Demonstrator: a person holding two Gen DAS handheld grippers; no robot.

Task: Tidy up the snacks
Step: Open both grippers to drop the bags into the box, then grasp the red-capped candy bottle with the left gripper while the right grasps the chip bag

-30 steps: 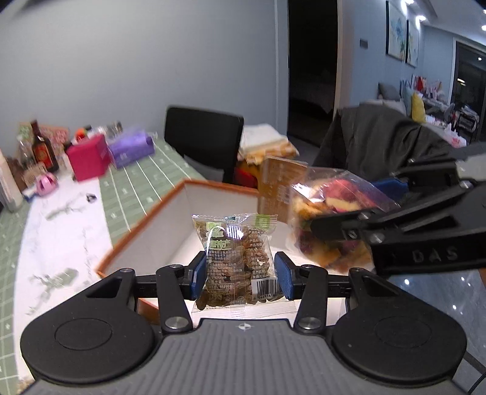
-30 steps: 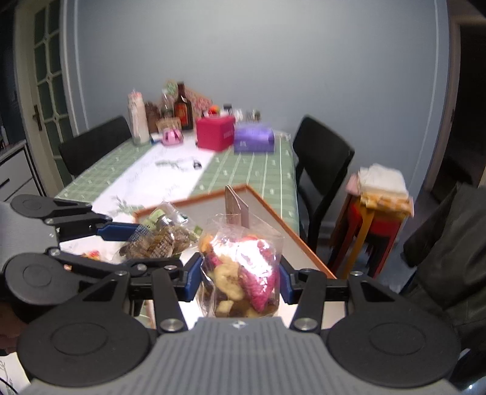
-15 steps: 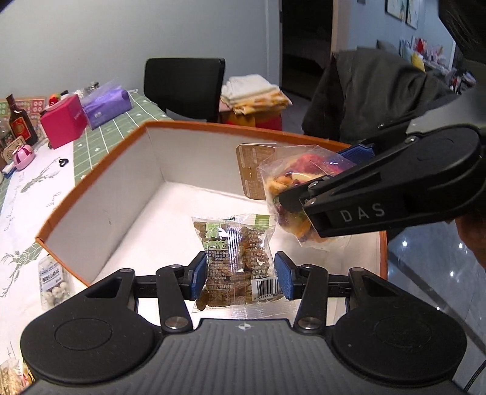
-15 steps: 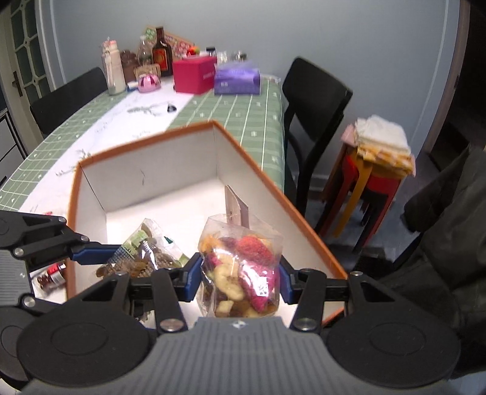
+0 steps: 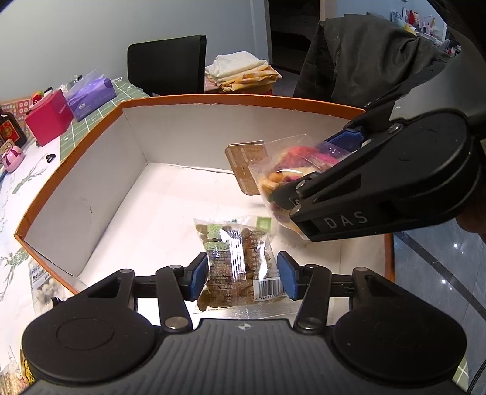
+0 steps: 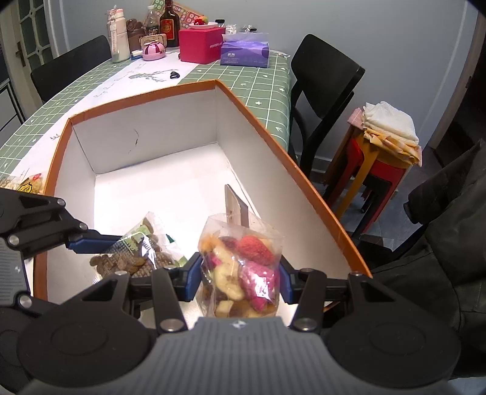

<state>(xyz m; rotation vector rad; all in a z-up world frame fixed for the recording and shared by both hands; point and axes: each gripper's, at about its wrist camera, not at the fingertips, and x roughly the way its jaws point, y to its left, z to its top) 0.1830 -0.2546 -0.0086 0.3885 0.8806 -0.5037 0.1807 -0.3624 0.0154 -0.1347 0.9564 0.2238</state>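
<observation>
My left gripper (image 5: 242, 278) is shut on a clear packet of brown snacks (image 5: 240, 264) and holds it over the near end of an orange-rimmed white box (image 5: 188, 100). My right gripper (image 6: 240, 281) is shut on a clear bag of dried fruit (image 6: 240, 273) with a brown card header (image 6: 235, 209), inside the same box (image 6: 145, 127) near its right wall. The right gripper (image 5: 306, 188) and its fruit bag (image 5: 291, 170) show at the right of the left wrist view. The brown packet (image 6: 136, 255) and the left gripper's blue fingertips (image 6: 91, 243) show in the right wrist view.
The box floor (image 6: 170, 188) beyond the two bags is bare. A green checked table (image 6: 261, 82) carries a pink box (image 6: 202, 44), a purple tissue pack (image 6: 244, 54) and bottles (image 6: 168, 24). Loose snack packets (image 5: 41, 282) lie left of the box. A black chair (image 6: 325, 91) and red stool (image 6: 379, 170) stand at right.
Both grippers have tilted down and moved lower into the box with their bags still held. The box interior now fills more of both views.
</observation>
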